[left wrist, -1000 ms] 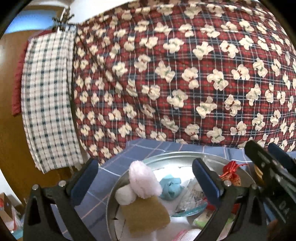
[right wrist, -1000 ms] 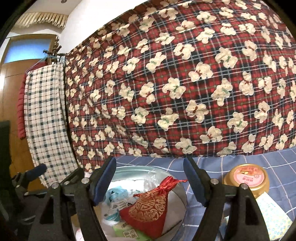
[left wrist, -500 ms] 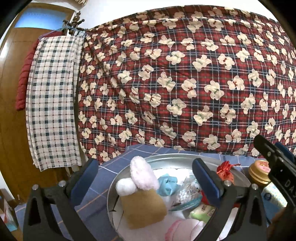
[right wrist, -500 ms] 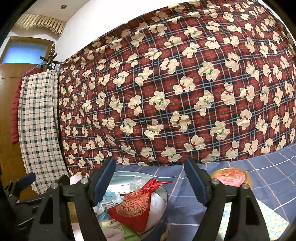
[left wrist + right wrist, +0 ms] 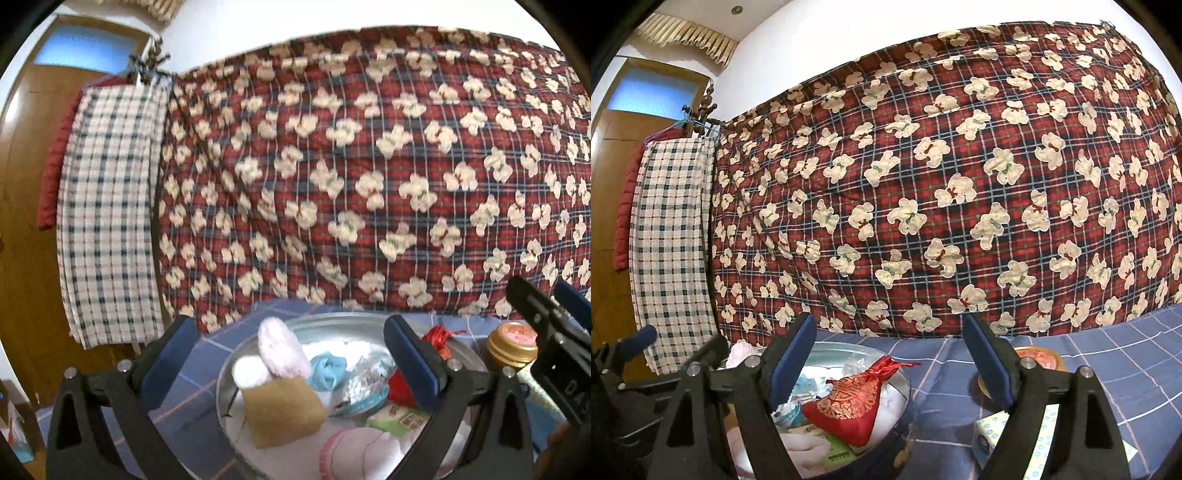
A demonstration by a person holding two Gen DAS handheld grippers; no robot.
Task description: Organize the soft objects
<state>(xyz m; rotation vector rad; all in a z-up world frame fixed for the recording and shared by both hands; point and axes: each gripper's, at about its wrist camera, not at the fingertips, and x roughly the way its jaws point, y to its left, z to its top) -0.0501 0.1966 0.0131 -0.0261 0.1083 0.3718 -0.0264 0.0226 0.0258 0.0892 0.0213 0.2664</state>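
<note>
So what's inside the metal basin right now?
The basin holds a tan sponge, pink fluffy piece, white ball, blue cloth, red pouch, green packet and a white towel. Whatever lies beneath them is covered.

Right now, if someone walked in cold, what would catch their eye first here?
The red plaid quilt with cream bears fills the background, draped behind the blue checked bedsheet. In front, a round metal basin brims with soft items: a red embroidered pouch on top, a pink fluffy piece and a brown sponge at its left. A gold-lidded jar stands right of the basin.
</note>
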